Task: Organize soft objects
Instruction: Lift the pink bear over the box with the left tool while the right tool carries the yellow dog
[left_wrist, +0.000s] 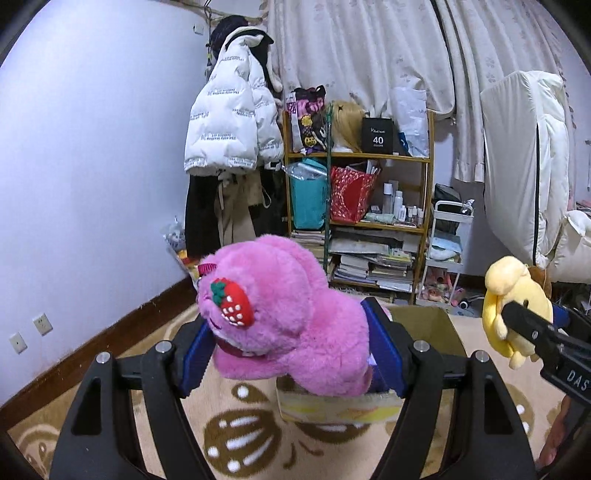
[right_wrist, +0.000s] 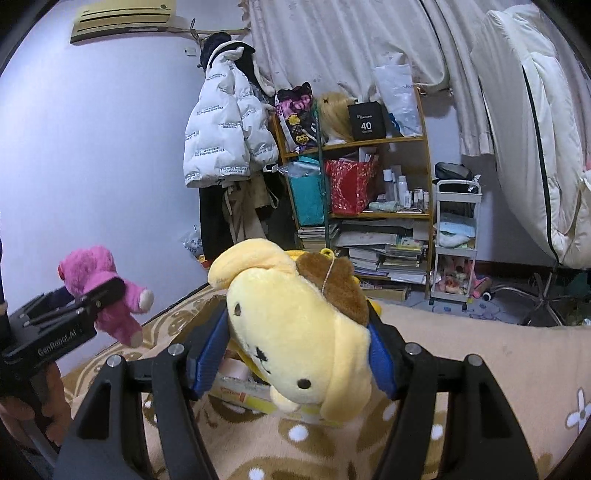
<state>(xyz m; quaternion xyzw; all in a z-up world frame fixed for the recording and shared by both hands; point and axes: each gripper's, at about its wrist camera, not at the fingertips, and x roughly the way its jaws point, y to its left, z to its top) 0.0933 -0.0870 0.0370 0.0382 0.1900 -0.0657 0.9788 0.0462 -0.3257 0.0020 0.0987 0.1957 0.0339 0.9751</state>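
My left hand-held gripper (left_wrist: 291, 350) clamps the pink bear (left_wrist: 280, 314); my right hand-held gripper (right_wrist: 299, 354) clamps the yellow dog (right_wrist: 295, 332), left of the shelf's black "40" box (right_wrist: 366, 121).

Place: a lived-in bedroom at home.
Walls: pale, with an air conditioner (right_wrist: 123, 18) high up.
Window side: long white curtains (left_wrist: 354, 55).
Clothes: a white puffer jacket (left_wrist: 231, 122) hanging by the wall (darker garments under it).
Storage: a wooden shelf (left_wrist: 424, 192) crammed with bags, bottles and stacked books; a small white cart (right_wrist: 456, 243) beside it.
Floor: a patterned beige rug (left_wrist: 236, 435).
Bedding: white quilts (right_wrist: 532, 140) piled at the right.
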